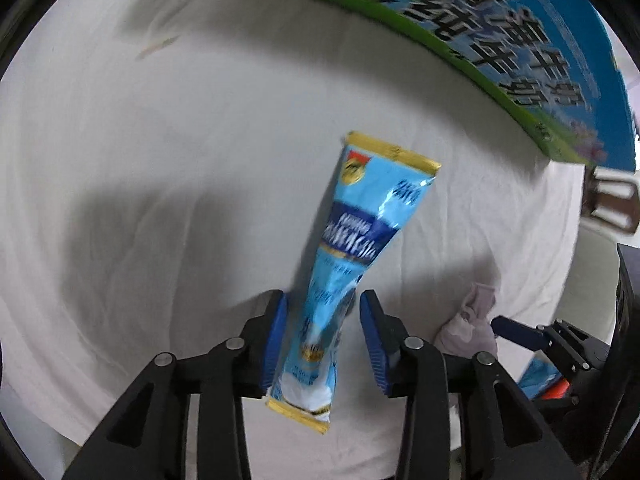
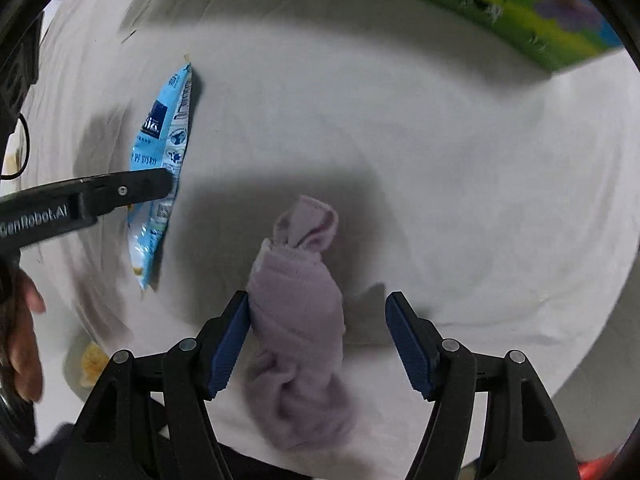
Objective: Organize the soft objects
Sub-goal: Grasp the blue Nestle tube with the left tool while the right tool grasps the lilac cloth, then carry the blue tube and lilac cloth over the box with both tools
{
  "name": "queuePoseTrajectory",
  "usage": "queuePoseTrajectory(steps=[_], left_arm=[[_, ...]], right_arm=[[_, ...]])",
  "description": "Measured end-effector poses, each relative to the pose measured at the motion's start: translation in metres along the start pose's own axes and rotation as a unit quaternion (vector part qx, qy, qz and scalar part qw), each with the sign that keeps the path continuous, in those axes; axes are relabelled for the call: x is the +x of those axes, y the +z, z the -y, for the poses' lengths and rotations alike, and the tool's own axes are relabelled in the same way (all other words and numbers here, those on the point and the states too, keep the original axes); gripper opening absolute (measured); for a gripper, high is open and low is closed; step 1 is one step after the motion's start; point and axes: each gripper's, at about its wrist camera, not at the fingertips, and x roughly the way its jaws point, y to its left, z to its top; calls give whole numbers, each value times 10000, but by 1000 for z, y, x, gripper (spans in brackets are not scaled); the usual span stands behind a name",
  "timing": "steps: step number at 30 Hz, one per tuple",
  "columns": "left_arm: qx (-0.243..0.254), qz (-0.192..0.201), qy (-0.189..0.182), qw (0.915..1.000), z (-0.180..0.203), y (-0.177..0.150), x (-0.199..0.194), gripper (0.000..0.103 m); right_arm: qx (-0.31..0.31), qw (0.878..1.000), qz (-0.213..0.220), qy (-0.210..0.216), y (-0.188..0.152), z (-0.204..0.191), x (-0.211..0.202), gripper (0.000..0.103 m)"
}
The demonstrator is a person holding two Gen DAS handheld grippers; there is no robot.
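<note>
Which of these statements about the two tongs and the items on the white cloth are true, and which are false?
1. A blue packet lies between the left tongs. True.
2. A red ball sits between the right tongs. False: it is a rolled lilac sock.
3. The sock rests on a white cloth. True.
4. The right tongs are clamped shut on the sock. False: the jaws stand apart, with a gap on one side.
5. A printed green and blue box stands at the far edge. True.
</note>
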Motion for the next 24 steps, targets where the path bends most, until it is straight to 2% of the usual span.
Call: queuePoseTrajectory(steps=[2, 3, 4, 5, 6, 7, 9, 12, 16, 20, 24], left_arm=[[208, 93, 308, 9993, 17, 2, -4, 36], [361, 171, 500, 9980, 24, 3, -4, 36], [457, 226, 586, 9970, 27, 2, -3, 35], [593, 289, 730, 9951, 34, 3, -2, 32], [697, 334, 832, 9935, 40, 2, 0, 27], [804, 363, 881, 9922, 45, 1, 1, 21], [867, 428, 921, 9910, 45, 0, -2, 20], [827, 514, 859, 9915, 70, 7, -13, 20], [821, 642, 706, 9920, 68, -14, -37, 19], [796, 805, 513, 9922, 68, -22, -66, 18], [882, 1050, 275, 9902, 80, -25, -107, 18]], right_arm=[[400, 9989, -14, 263, -1, 7, 6, 70], [528, 9980, -8, 342, -1, 7, 6, 66], [729, 9961, -34, 494, -3, 10, 10, 57], [856, 9947, -25, 561, -9, 14, 10, 55], [893, 9945, 35, 542, -10, 14, 8, 44], [968, 9936, 21, 576, -12, 13, 8, 44], [1136, 9922, 69, 519, -17, 11, 6, 43], [1328, 9896, 220, 499, -26, 15, -4, 43], [1451, 9868, 447, 562, -40, 19, -24, 42], [1563, 9832, 706, 633, -51, 33, -54, 42], [1603, 9786, 1033, 770, -58, 27, -87, 42]])
